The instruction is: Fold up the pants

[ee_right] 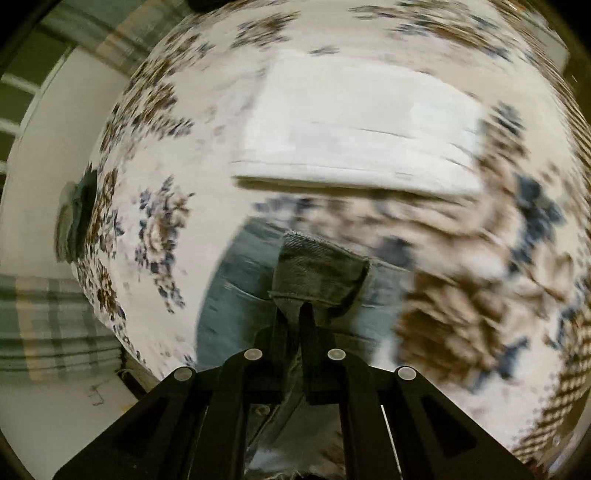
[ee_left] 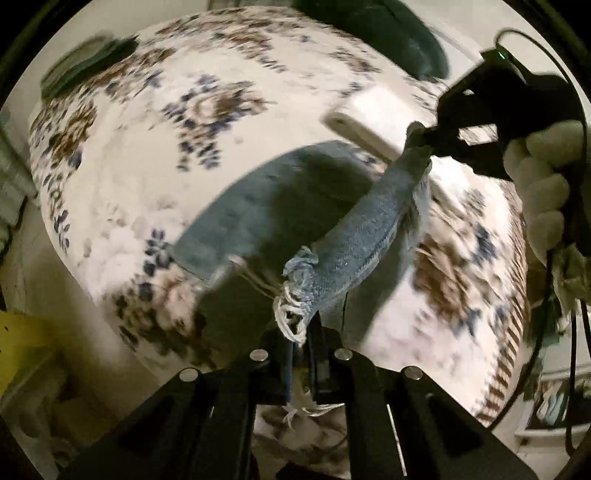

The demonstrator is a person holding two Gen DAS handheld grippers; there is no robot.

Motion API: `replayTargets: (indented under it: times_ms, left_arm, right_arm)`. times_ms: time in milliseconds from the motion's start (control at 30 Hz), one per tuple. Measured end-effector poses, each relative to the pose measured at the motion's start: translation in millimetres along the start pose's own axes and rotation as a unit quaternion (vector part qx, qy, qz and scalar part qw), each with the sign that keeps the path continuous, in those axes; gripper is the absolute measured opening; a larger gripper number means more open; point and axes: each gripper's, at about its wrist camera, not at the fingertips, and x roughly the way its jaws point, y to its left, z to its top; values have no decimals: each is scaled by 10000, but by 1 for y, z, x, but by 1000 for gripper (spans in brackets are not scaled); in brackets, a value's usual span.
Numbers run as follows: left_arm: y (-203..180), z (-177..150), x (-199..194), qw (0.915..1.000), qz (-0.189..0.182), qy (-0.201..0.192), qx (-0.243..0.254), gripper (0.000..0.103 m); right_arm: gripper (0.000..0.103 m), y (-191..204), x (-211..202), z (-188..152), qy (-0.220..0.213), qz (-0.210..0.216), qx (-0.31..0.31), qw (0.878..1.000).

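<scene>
Blue denim pants (ee_left: 258,218) lie partly on a floral bedspread (ee_left: 147,155). My left gripper (ee_left: 301,332) is shut on a frayed hem of the pants (ee_left: 295,295) and holds it above the bed. My right gripper (ee_left: 419,138), held by a gloved hand, is shut on the other end of the lifted strip of denim. In the right wrist view my right gripper (ee_right: 295,314) pinches a folded edge of the pants (ee_right: 317,273), with more denim (ee_right: 229,295) lying below on the bedspread (ee_right: 155,229).
A folded white cloth (ee_right: 354,140) lies on the bed beyond the pants; it also shows in the left wrist view (ee_left: 362,122). A dark green item (ee_left: 388,33) sits at the bed's far edge. A plaid fabric (ee_right: 48,325) lies beside the bed.
</scene>
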Motion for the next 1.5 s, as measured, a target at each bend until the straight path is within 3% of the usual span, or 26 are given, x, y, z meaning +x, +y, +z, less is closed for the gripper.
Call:
replayTargets:
  times_ms: [200, 367, 500, 533, 633, 667, 700, 733, 767, 800, 833, 1000, 1100, 1233, 1300, 1367, 1500]
  left_arm:
    - [71, 26, 62, 9981, 67, 260, -552, 5]
    - [100, 41, 105, 9964, -29, 475, -699, 5]
    - [117, 47, 118, 9935, -57, 619, -958, 9]
    - [122, 47, 116, 9919, -60, 614, -1108, 9]
    - [139, 40, 98, 9859, -153, 445, -1605, 11]
    - [145, 36, 89, 9834, -77, 394, -1771, 17]
    - [149, 33, 81, 9818, 23, 349, -1869, 36]
    - [154, 27, 70, 9787, 137, 292, -2027, 69]
    - [155, 23, 64, 9763, 186, 266, -2138, 85]
    - [157, 17, 57, 9735, 234, 220, -2265, 96]
    - [158, 10, 49, 9698, 229, 179, -2420, 96]
    - [133, -20, 25, 9502, -268, 160, -3099, 96]
    - [91, -36, 28, 9280, -867, 304, -3610, 96]
    - [44, -71, 60, 8848, -1388, 767, -4381, 96]
    - [36, -94, 82, 8452, -1579, 982, -5011, 96]
    - [39, -113, 95, 8064, -1624, 947, -5607, 96]
    - [56, -132, 108, 7592, -1385, 518, -6338, 96]
  right_arm:
    - [6, 78, 86, 24, 335, -721, -499, 9956]
    - [6, 82, 122, 34, 464, -1123, -500, 9913]
    - [6, 87, 137, 40, 594, -1307, -479, 9885]
    - [8, 87, 140, 41, 665, -1285, -458, 9884]
    - [28, 91, 141, 43, 896, -877, -566, 9905]
    - [42, 92, 139, 44, 972, -612, -628, 9914]
    - [51, 92, 134, 42, 1050, -319, -707, 9914]
    - [65, 89, 127, 40, 1073, -140, -768, 9912]
    - [81, 84, 117, 36, 1035, 13, -811, 9913]
    - [88, 79, 111, 33, 1018, 125, -838, 9912]
    - [98, 70, 102, 28, 1012, 255, -859, 9908]
    - [98, 8, 67, -5, 1096, 627, -722, 9894]
    - [98, -32, 58, -33, 1198, 556, -763, 9883]
    - [98, -74, 54, -46, 1248, 587, -714, 9879]
    - [98, -91, 53, -48, 1208, 628, -728, 9880]
    - [98, -106, 58, -47, 1178, 691, -772, 9876]
    - [98, -131, 77, -38, 1176, 882, -657, 9869]
